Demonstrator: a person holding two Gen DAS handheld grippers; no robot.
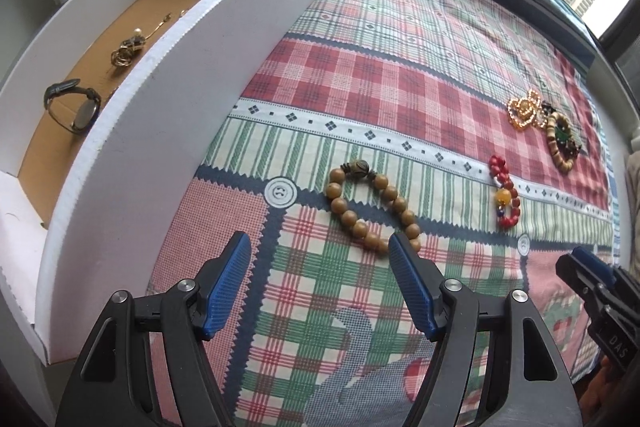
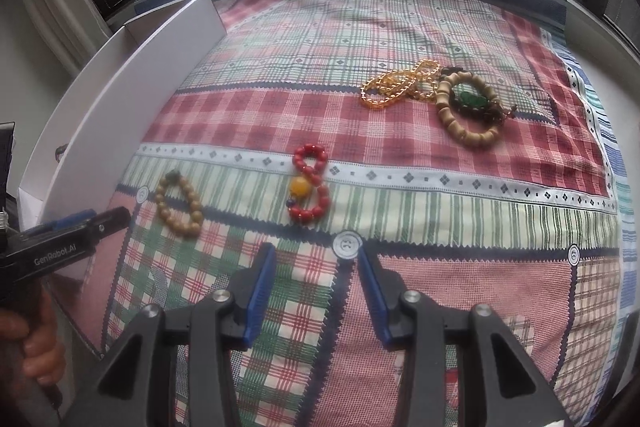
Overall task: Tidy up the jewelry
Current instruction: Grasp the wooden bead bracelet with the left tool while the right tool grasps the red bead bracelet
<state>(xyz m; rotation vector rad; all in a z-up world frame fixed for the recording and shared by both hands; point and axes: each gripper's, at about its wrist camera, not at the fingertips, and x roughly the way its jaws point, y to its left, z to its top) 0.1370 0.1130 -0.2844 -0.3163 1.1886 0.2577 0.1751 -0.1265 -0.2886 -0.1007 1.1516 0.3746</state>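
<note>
Bracelets: four on cloth [image 2: 400, 39] — wooden [image 2: 178, 202], red [image 2: 310, 183], amber [image 2: 396, 83], pale [image 2: 468, 111].

Matt wooden bracelet [image 1: 370, 213], woven cloth [image 1: 360, 87]

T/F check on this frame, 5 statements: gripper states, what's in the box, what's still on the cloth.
1. Both grippers are open and hold nothing. True: the left gripper and the right gripper have their jaws spread over the plaid cloth.
2. The dark-strapped wristwatch lies on the cloth. False: it lies inside the white cardboard box.
3. The tan wooden bead bracelet lies just ahead of the left gripper. True.
4. The red bead bracelet with a yellow bead is already in the box. False: it lies on the cloth.
5. The amber bead chain lies alone, apart from other jewelry. False: it touches the pale beige bead bracelet.
</note>
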